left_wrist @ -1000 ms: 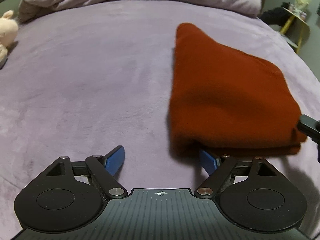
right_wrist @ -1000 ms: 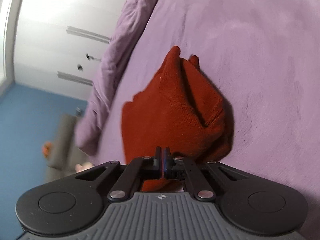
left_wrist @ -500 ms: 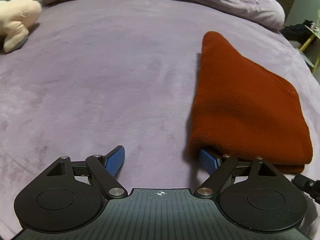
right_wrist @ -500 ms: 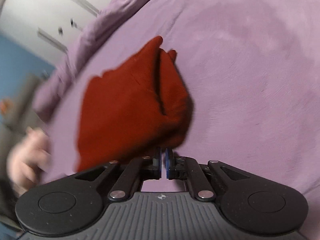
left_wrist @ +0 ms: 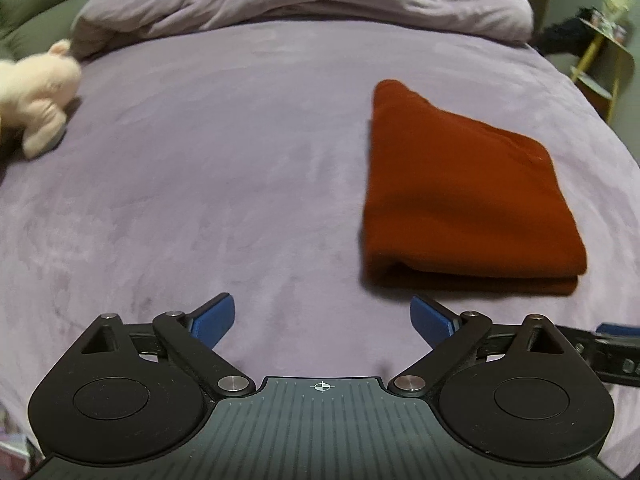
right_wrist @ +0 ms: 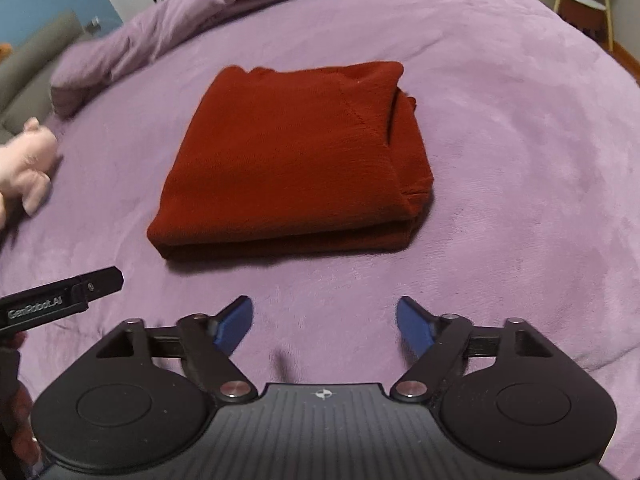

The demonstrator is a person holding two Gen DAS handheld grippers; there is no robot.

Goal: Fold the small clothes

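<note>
Red sweater (right_wrist: 296, 160) lay folded into a compact rectangle on the purple bed (right_wrist: 520, 152), untouched by either tool. Left tool (left_wrist: 322, 316) and right tool (right_wrist: 324, 322) both hovered just short of its near edge, fingers spread wide and empty. Pink plush toy (left_wrist: 36, 92) rested well apart to the left.

My right gripper (right_wrist: 324, 322) is no longer clamped on the red sweater (right_wrist: 292, 160); its jaws now stand wide apart, clear of the sweater's near edge. My left gripper (left_wrist: 322, 318) has pulled its right fingertip out from under the sweater, which now lies folded flat.
</note>
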